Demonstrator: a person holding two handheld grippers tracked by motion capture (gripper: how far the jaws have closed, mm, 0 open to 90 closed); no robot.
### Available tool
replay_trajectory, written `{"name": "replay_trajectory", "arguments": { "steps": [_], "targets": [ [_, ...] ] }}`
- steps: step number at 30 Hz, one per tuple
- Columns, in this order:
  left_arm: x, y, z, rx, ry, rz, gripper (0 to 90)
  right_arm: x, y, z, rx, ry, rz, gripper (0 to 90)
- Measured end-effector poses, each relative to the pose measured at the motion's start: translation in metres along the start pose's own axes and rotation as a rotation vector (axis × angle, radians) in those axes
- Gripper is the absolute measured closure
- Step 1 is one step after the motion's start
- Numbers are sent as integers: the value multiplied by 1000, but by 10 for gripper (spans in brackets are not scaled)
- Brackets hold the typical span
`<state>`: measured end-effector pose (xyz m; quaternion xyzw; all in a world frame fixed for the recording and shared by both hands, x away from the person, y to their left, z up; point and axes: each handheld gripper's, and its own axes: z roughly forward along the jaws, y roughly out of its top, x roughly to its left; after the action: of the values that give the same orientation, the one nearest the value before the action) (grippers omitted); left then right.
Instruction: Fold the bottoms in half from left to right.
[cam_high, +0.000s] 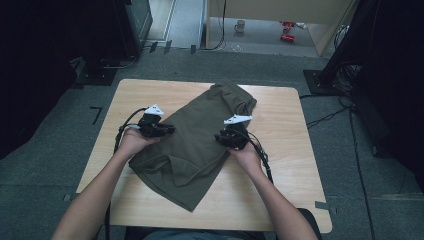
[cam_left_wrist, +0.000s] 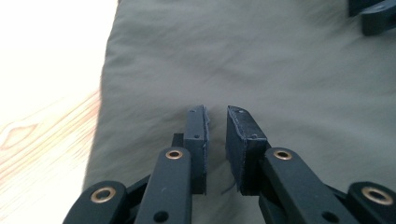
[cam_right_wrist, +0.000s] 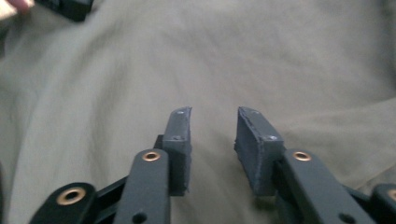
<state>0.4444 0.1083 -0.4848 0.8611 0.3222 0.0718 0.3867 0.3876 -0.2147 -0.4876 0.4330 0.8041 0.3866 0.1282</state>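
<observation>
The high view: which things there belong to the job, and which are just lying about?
In the job: olive garment, left gripper, right gripper, table.
Lying about: mug and red things on the floor beyond.

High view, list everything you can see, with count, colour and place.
garment: one, olive green, spread slantwise across the middle of the table
table: one, light wood, centre of the view
mug: one, pale, on the floor beyond the table
red object: too small to tell what, on the floor right of the mug
left gripper: one, black, jaws slightly apart over the garment's left edge
right gripper: one, black, jaws apart over the garment's right side
</observation>
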Motion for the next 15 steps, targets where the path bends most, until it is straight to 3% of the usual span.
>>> {"name": "replay_trajectory", "arguments": {
  "steps": [2,4,5,10,15],
  "targets": [
    [4,-3,0,8,23,19,741,3,-6,3,-1,-9,-5,600],
    [9,-8,0,18,28,12,715,3,-8,4,3,-10,-6,586],
    [12,-14,1,14,24,-11,707,4,-12,7,12,-16,-7,550],
    [13,-26,3,6,10,1,673,2,-16,10,32,-27,-15,497],
    [9,-30,3,-21,26,-20,649,-5,-20,13,32,-40,-7,481]
  ]
}}
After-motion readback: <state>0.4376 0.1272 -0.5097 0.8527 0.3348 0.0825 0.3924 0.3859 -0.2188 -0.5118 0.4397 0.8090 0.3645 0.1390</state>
